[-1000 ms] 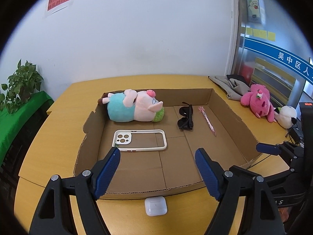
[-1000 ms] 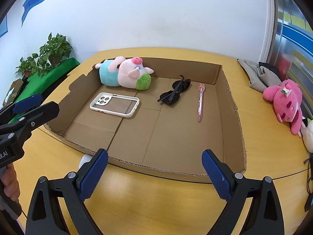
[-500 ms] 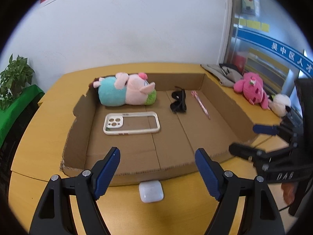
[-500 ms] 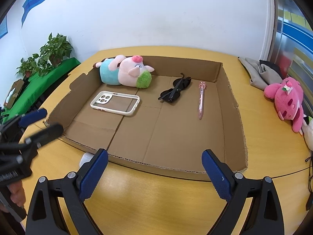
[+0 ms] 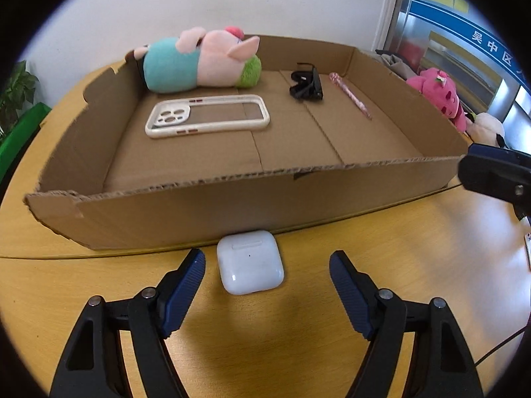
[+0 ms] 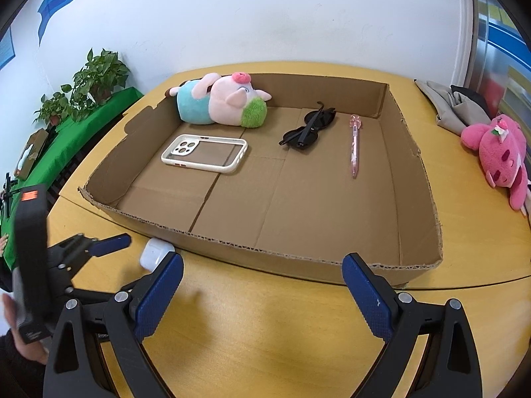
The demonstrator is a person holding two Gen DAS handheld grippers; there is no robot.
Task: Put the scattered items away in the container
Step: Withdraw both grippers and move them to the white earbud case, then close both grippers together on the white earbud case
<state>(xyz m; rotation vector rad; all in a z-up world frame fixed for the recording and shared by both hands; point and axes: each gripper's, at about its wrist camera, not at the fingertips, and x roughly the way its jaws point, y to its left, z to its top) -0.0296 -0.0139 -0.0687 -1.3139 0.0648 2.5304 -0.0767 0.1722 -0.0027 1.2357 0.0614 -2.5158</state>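
A white earbud case (image 5: 250, 261) lies on the wooden table just outside the near wall of the shallow cardboard box (image 5: 212, 195). My left gripper (image 5: 267, 275) is open and low over the table, its fingers either side of the case, not touching it. The case also shows in the right wrist view (image 6: 153, 252) beside the left gripper (image 6: 132, 252). In the box lie a plush pig (image 6: 222, 104), a phone case (image 6: 205, 153), black sunglasses (image 6: 307, 127) and a pink pen (image 6: 354, 146). My right gripper (image 6: 262, 292) is open and empty in front of the box.
A pink plush toy (image 6: 497, 156) and folded cloth (image 6: 454, 106) lie on the table to the right of the box. Potted plants (image 6: 89, 83) stand on a green stand at the left. A white wall is behind the table.
My left gripper has dropped down and forward to the earbud case, which now sits between its open fingers. The right gripper has hardly moved.
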